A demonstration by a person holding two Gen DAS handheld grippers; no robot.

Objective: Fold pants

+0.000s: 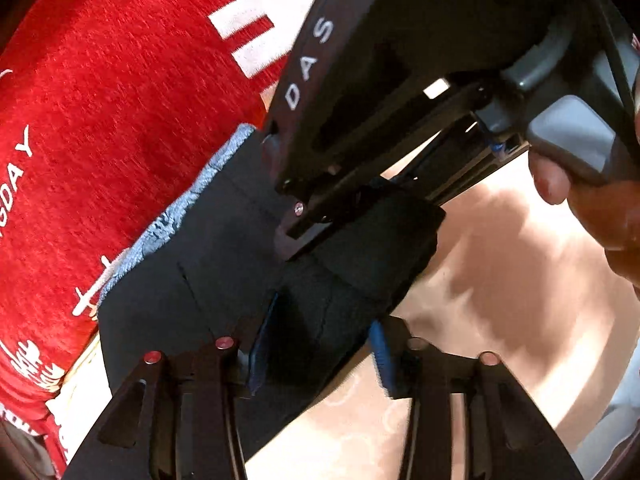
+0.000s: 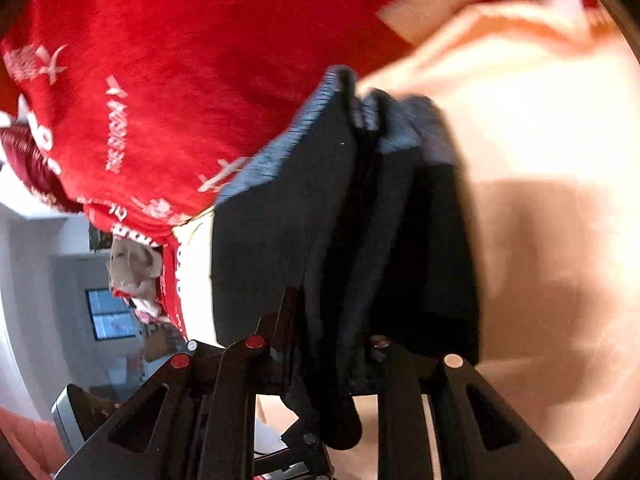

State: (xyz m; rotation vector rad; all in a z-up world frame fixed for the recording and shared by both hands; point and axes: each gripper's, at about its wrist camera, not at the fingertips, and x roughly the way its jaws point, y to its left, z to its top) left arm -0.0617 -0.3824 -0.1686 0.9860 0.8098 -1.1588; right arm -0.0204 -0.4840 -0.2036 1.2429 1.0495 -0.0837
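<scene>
A red blanket (image 1: 120, 120) with white lettering fills the upper left of both wrist views, and a pale peach bedsheet (image 1: 500, 300) takes the lower right of the left wrist view and the right side of the right wrist view. Between them lie the black pants (image 1: 192, 280), folded into a thick stack of layers, with a blue-grey ribbed hem (image 1: 176, 216) along the edge that meets the red blanket; in the right wrist view the stack (image 2: 360, 220) runs up the centre of the frame, its layers showing edge-on. The right gripper (image 1: 304, 232) reaches in from the upper right of the left wrist view, its black fingers pressed together on a bunched fold of the pants, and a bare hand (image 1: 592, 200) holds its grey handle at the right edge. The left gripper (image 1: 316, 356) sits at the bottom of that frame with a fold of the pants between its blue-padded fingers (image 1: 380, 352), gripping the cloth. In the right wrist view a wall screen (image 2: 112, 314) shows small at the lower left.
</scene>
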